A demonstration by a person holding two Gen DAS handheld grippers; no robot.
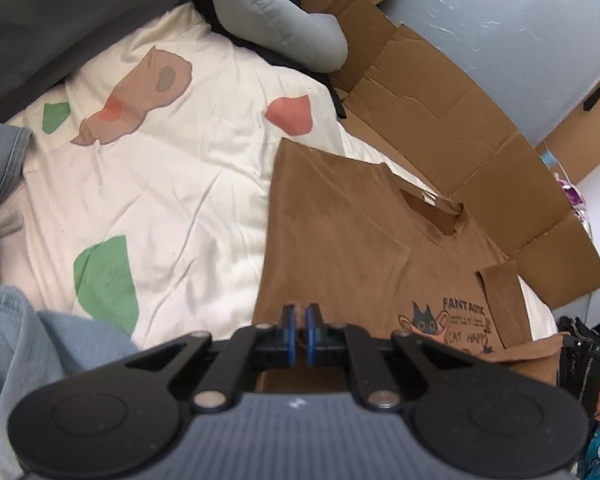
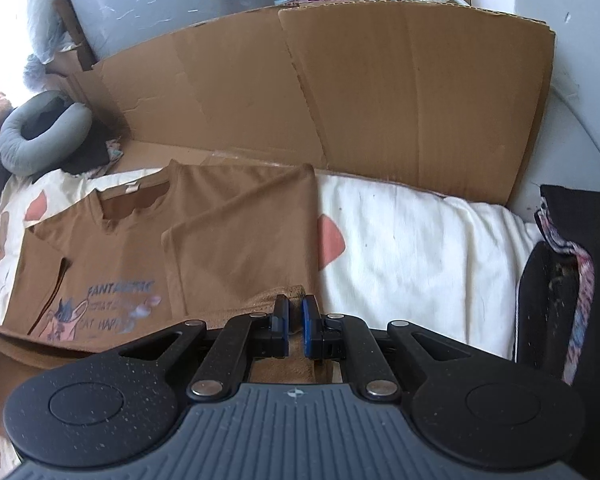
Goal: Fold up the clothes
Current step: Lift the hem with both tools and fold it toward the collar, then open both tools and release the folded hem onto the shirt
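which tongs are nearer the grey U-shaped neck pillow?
Left. The left tongs grip the brown cat-print T-shirt on the grey U-shaped neck pillow side; the right tongs grip its opposite side, farther away.

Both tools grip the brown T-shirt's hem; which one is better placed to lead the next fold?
Probably neither: left tool and right tool each pinch the brown T-shirt at the hem, so they likely lift together.

I am seeing the T-shirt lying on the quilt, with the cardboard standing behind it. A neck pillow is sitting at the far left in the right wrist view. My left gripper and right gripper are each pinching the shirt's near edge.
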